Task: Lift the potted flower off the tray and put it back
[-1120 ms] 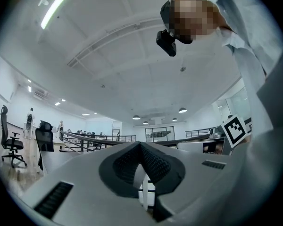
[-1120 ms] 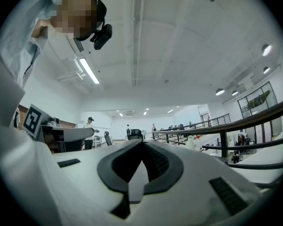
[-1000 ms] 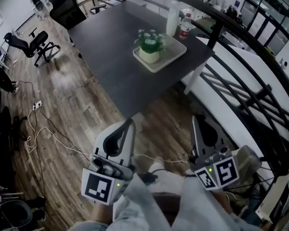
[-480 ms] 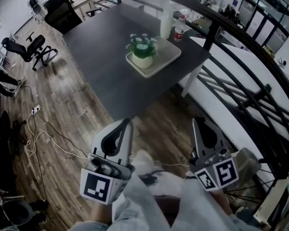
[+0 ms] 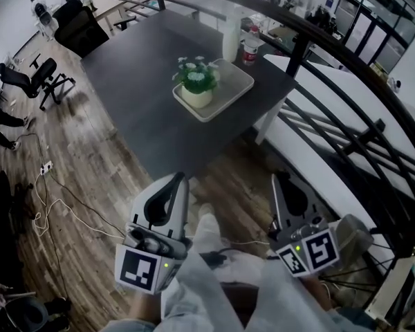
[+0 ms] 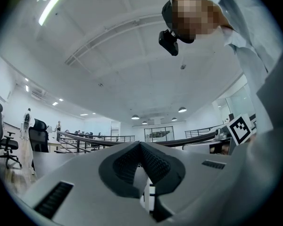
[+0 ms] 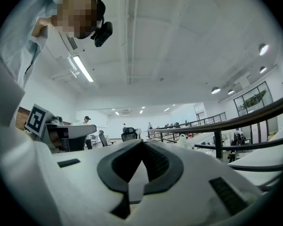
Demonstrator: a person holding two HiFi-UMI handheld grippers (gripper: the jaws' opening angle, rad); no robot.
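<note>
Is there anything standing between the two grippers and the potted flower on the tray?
Nothing visible does. Only bare table and floor lie between the potted flower on its tray and the left gripper and right gripper; the bottles stand beyond the tray.

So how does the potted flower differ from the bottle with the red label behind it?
The potted flower stands in the white tray; the bottle stands on the bare dark table, beyond the tray. The potted flower is squat, in a cream pot; the bottle is slimmer, with a red label. Both stand upright on the same table.
</note>
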